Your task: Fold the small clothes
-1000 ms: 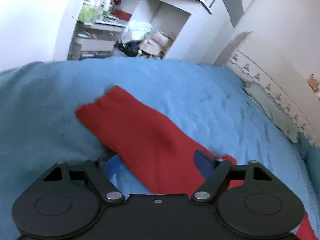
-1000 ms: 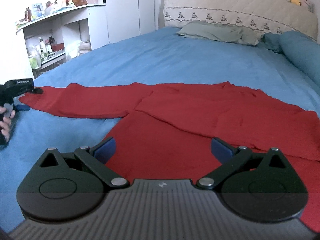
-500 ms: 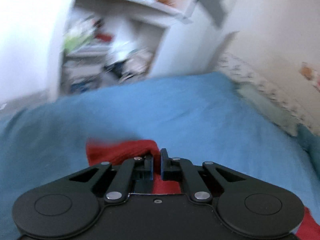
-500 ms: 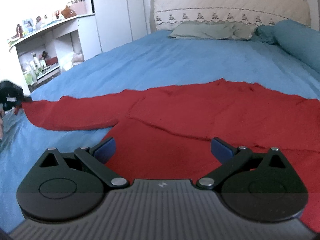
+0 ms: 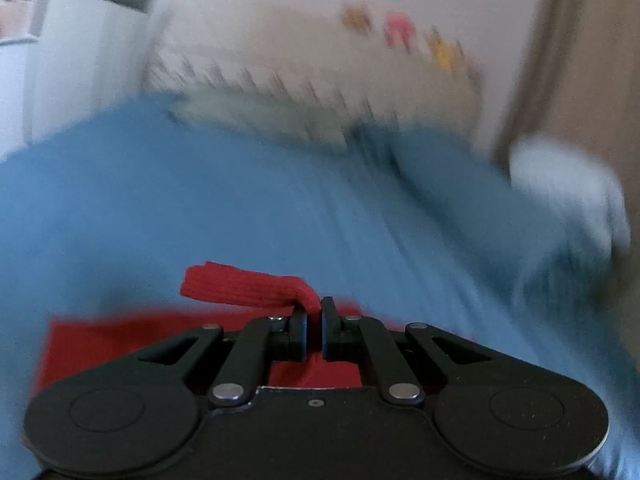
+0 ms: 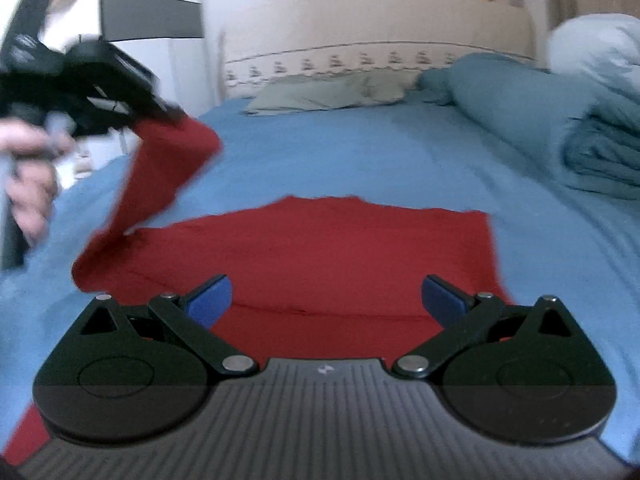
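At far left in the right wrist view, we see the left gripper [image 6: 170,114] clenched on the cuff of the sleeve [image 6: 160,176], which rises slanting from the red sweater [image 6: 320,256] toward upper left. The sweater's body lies flat on the blue bedspread [image 6: 360,152], its long axis running left to right. The right gripper [image 6: 326,300] hangs over it, 2 fingers spread wide, grasping nothing.
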